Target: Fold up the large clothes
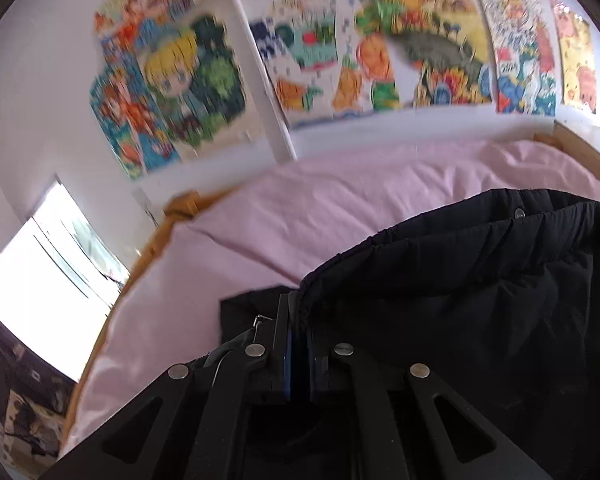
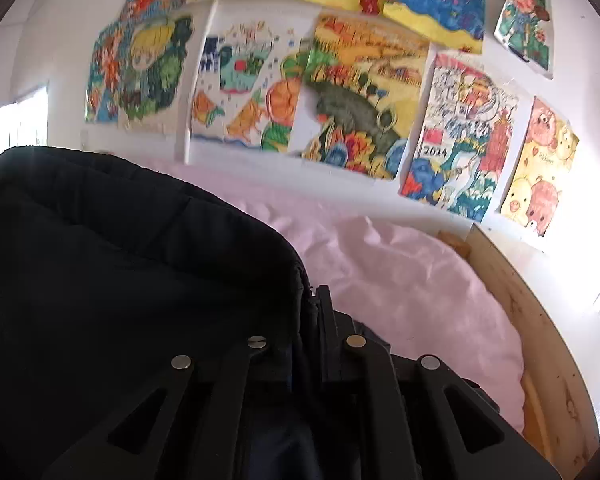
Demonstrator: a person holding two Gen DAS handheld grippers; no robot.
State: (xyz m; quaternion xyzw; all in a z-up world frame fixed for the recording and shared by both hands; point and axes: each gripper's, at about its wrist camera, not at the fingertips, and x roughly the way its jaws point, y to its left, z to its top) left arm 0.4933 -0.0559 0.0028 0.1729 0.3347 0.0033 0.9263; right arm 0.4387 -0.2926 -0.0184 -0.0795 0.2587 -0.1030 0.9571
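The black padded jacket (image 1: 480,280) hung over the pink bedsheet (image 1: 300,208), held up by its edge at two places. The left gripper (image 1: 298,320) was clenched on the jacket's gathered edge; the right gripper (image 2: 314,312) pinched the edge likewise. Beyond the bedsheet, coloured drawings (image 2: 360,100) covered the white wall (image 1: 40,100).

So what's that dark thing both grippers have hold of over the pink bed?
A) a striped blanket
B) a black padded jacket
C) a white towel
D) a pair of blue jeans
B: the left gripper and right gripper are each shut on an edge of a black padded jacket above the pink sheet.
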